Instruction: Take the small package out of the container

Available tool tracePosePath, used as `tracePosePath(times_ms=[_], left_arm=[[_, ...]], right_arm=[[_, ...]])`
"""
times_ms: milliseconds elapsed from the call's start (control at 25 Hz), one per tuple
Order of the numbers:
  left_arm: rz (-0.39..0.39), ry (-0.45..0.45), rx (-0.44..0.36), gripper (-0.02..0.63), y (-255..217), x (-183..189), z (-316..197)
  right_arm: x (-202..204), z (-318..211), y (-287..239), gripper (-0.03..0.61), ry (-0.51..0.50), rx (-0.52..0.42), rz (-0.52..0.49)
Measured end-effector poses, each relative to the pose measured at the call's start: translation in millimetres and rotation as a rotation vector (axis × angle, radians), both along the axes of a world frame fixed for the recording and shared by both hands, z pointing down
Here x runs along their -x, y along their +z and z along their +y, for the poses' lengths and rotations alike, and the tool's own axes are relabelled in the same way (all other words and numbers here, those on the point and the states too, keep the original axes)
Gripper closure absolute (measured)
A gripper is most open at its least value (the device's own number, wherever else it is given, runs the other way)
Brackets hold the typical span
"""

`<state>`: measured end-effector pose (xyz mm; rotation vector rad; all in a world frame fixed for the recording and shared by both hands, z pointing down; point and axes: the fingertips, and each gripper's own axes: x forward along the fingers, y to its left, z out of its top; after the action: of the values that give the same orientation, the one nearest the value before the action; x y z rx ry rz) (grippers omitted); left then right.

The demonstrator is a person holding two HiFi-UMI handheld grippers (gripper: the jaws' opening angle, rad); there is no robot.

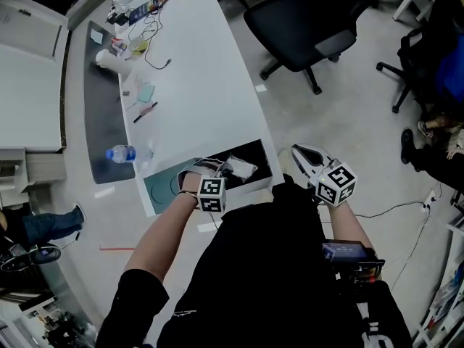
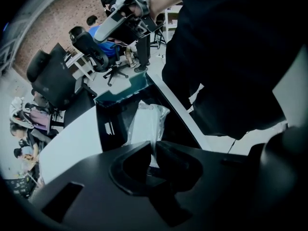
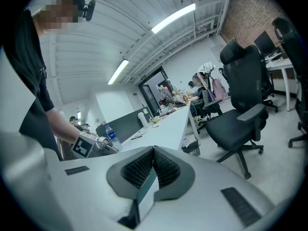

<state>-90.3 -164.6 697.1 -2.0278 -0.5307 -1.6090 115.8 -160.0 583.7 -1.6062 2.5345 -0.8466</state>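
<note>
The small package (image 1: 241, 169), a clear plastic bag with white contents, lies in the black open container (image 1: 265, 158) at the near end of the white table (image 1: 196, 71). My left gripper (image 1: 221, 169) reaches into the container. In the left gripper view its jaws (image 2: 153, 146) are pinched on the near edge of the package (image 2: 147, 121), inside the container (image 2: 108, 126). My right gripper (image 1: 297, 151) hangs off the table's right edge, above the floor. Its jaws (image 3: 153, 149) are shut and hold nothing.
A teal sheet (image 1: 163, 187) lies left of the container. A water bottle (image 1: 125, 153) lies on the grey strip (image 1: 101, 100) along the table's left side. Cables and small items clutter the far end. A black office chair (image 1: 304, 20) stands to the right.
</note>
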Motion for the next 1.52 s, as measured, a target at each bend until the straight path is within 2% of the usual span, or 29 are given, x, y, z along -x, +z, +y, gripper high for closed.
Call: tracePosePath(times_ms=[360, 840, 1520], left_arm=[[0.056, -0.038, -0.03, 0.592, -9.6, 2.5, -4.0], [0.091, -0.131, -0.053, 0.595, -16.1, 10.7, -8.7], [0.318, -0.327, -0.049, 0.595, -62.5, 5.9, -6.9]], right_arm=[[5.7, 13.4, -1.3, 0.552, 0.016, -0.001, 0.012], [18.8, 31.1, -9.2, 0.552, 0.005, -0.009, 0.043], [37.3, 52.0, -19.0, 0.552, -0.01, -0.025, 0.091]])
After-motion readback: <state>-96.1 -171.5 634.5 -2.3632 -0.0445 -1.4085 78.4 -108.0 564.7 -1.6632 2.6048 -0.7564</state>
